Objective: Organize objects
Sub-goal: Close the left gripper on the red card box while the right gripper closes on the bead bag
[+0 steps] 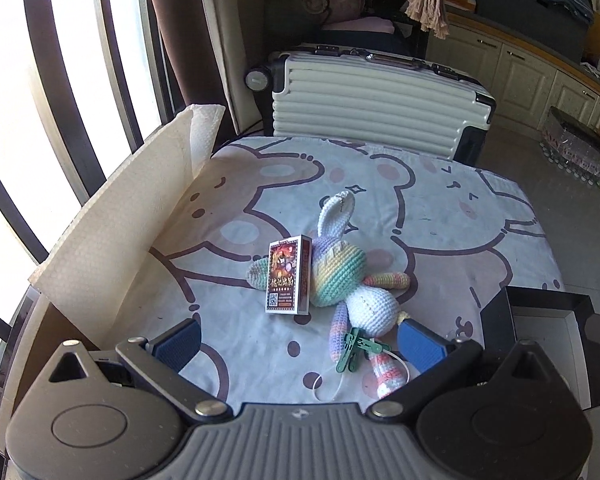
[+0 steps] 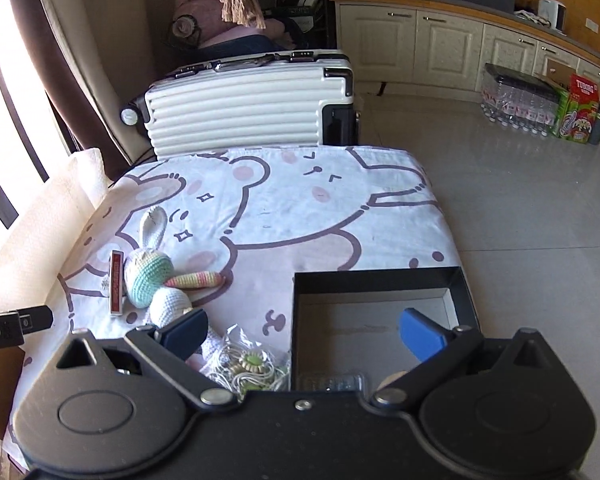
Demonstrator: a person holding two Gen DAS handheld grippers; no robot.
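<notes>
Left wrist view gives us a crocheted bunny (image 1: 340,276) lying mid-worktop (image 1: 460,240), a card box (image 1: 288,278) standing against it, a green clip (image 1: 356,350) beside its legs. Both our hand-held grippers (image 1: 296,338) (image 2: 302,334) are spread, empty; the right one hovers over a black tray (image 2: 376,280).

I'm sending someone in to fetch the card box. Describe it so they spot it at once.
Find the table under the bear-print cloth in front of the white suitcase. Near its middle lies a pastel crochet bunny, and the card box stands on edge against the bunny's window side. It is the only hard, printed thing there: a red-brown picture front with white sides.
</notes>
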